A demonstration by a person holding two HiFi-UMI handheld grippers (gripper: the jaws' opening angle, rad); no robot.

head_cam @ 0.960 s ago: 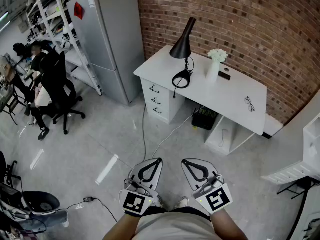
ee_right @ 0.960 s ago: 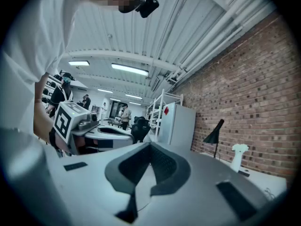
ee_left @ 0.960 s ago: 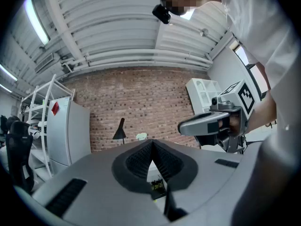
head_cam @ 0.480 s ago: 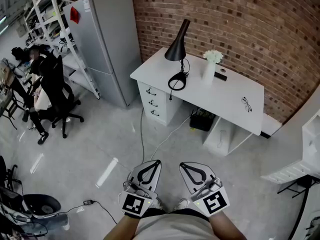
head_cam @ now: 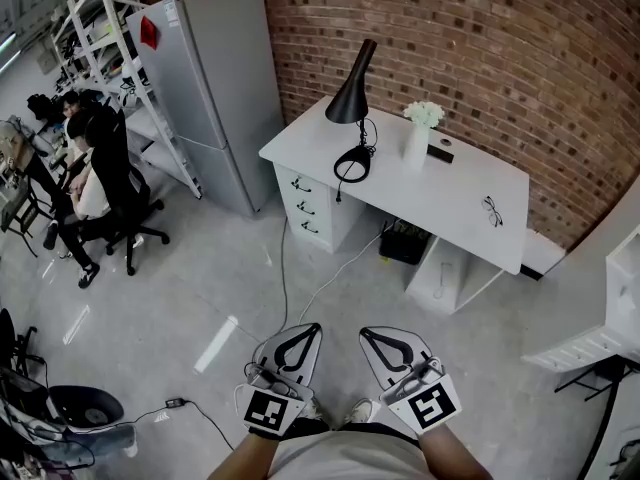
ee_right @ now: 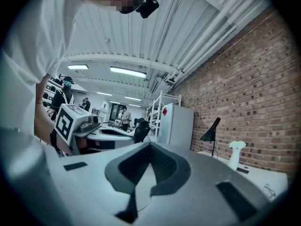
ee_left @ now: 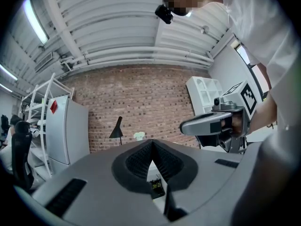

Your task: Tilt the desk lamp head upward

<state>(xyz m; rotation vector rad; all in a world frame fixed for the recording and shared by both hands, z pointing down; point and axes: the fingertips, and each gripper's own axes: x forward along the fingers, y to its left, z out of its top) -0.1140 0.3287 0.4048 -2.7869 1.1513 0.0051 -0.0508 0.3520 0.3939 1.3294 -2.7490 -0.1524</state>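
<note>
Smooth grey concrete floor [head_cam: 200,288] runs from the person's feet to a red brick wall [head_cam: 480,48], against which a white desk [head_cam: 455,198] stands.

Well short of the desk, both grippers are held level and side by side. The left gripper [head_cam: 314,329] has its ribbed black pads pressed together at the tip, with nothing between them. The right gripper [head_cam: 367,332] is the same: jaws closed, empty. Each has a grey, wedge-shaped body and a cube with a square marker at the back.

A thin cable [head_cam: 285,268] trails across the floor towards the desk. Under the desk sits a black box [head_cam: 405,240]; its contents cannot be made out. Three closed drawers [head_cam: 305,203] fill the desk's left end.

The lamp [head_cam: 353,93] stands on the desk above those drawers. It is matte black, with a ring-shaped base, a thin stem and a long cone head that slopes down to the left. Right of it on the desk, a slim white vase [head_cam: 419,146] holds white flowers [head_cam: 425,114]. Glasses [head_cam: 491,211] lie near the desk's right end.

Left of the desk stands a tall grey fridge [head_cam: 220,88].
</note>
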